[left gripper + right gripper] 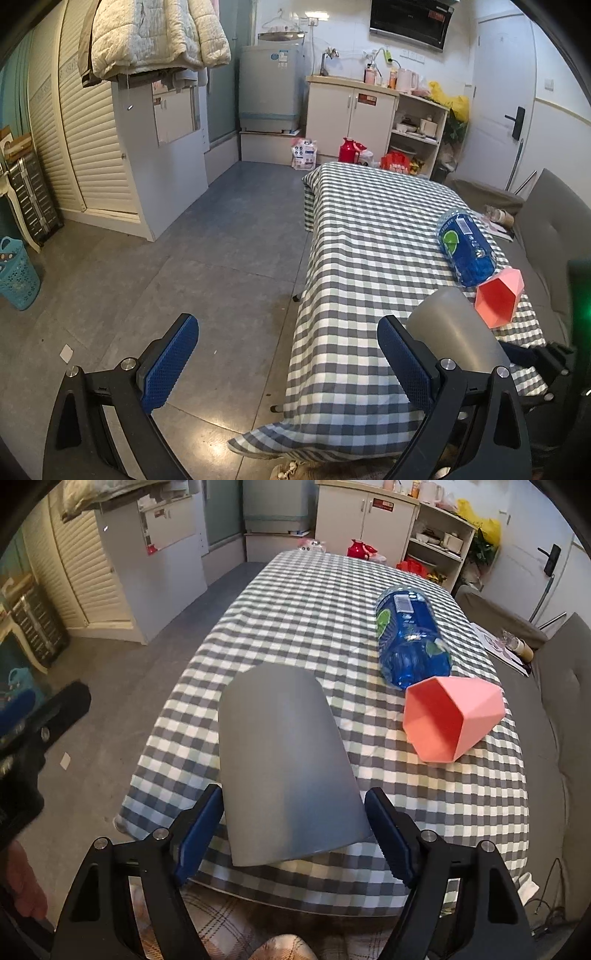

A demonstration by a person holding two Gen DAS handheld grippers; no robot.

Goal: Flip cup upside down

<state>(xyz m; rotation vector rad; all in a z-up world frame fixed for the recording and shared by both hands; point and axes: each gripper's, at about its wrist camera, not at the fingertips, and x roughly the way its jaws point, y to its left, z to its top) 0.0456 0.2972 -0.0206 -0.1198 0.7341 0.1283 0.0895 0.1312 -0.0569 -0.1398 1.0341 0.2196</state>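
Observation:
A tall grey cup (284, 760) stands upside down on the checked tablecloth (317, 609), wide rim down near the table's front edge. My right gripper (293, 805) has its blue pads either side of the cup's lower part, touching or nearly touching it. The grey cup also shows in the left wrist view (454, 328), behind my left gripper's right finger. My left gripper (288, 336) is open and empty, held left of the table over the floor. A pink faceted cup (450, 716) lies on its side to the right, mouth toward me.
A blue plastic bottle (410, 638) lies on its side behind the pink cup. A grey sofa (565, 701) runs along the table's right side. White cabinets (351, 110), a washing machine (269, 92) and a red jug (349, 149) stand beyond the table's far end.

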